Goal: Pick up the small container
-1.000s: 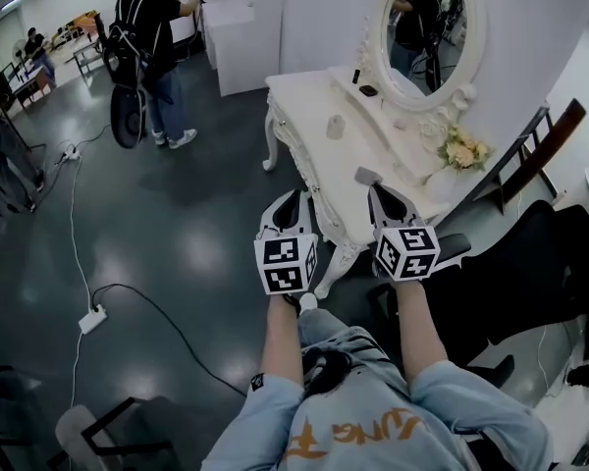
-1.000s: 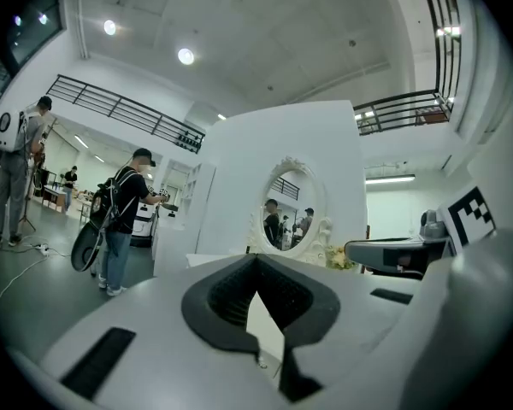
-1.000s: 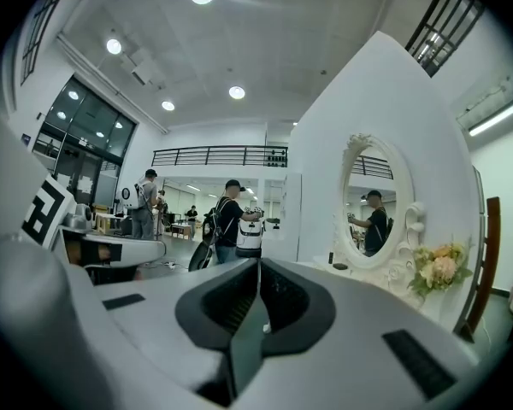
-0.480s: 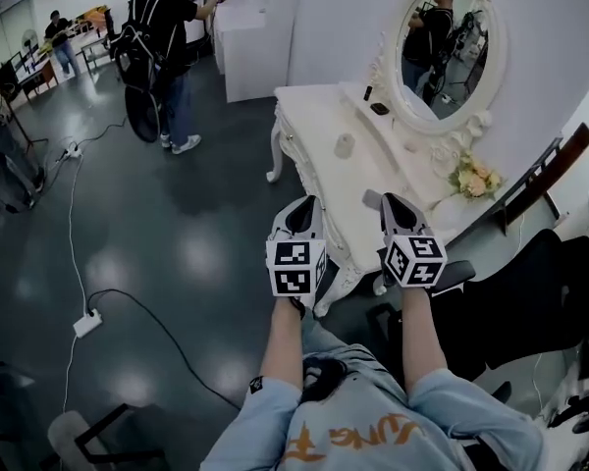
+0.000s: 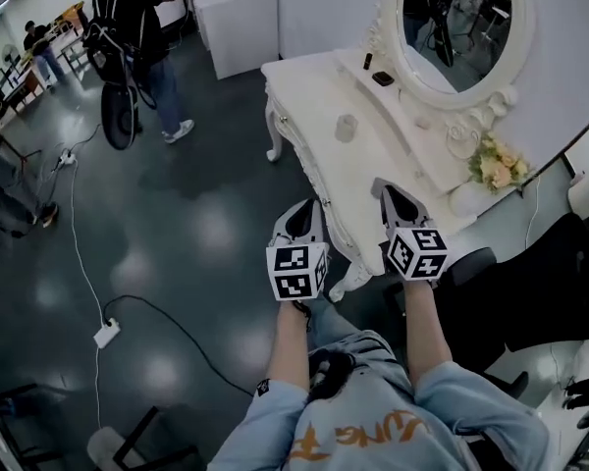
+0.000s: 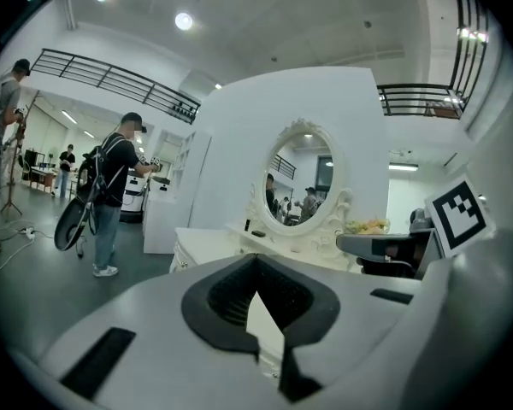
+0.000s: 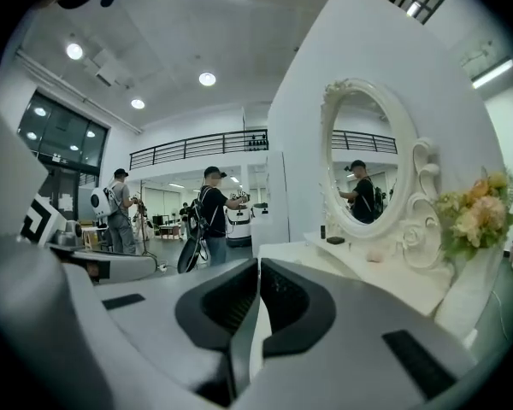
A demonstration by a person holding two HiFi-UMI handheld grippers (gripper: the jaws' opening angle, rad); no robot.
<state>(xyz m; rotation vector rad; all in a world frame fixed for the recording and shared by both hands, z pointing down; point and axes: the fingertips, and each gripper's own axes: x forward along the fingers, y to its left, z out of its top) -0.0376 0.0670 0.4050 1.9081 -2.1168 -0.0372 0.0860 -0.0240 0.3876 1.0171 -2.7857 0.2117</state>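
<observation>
Off the near end of the white dressing table [image 5: 309, 101], the left gripper [image 5: 311, 207] and right gripper [image 5: 382, 186] point along it side by side, each with its jaws pressed together on nothing. The left one hangs by the table's front edge; the right one is over the near end of the top. Well beyond both tips, the small container [image 5: 347, 128] stands upright and alone about midway along the tabletop, close to the raised ledge under the oval mirror [image 5: 461, 27]. Flowers [image 5: 495, 165] sit at the ledge's near end. Past the table's far corner, a person with a backpack [image 5: 128, 27] stands on the dark floor.
</observation>
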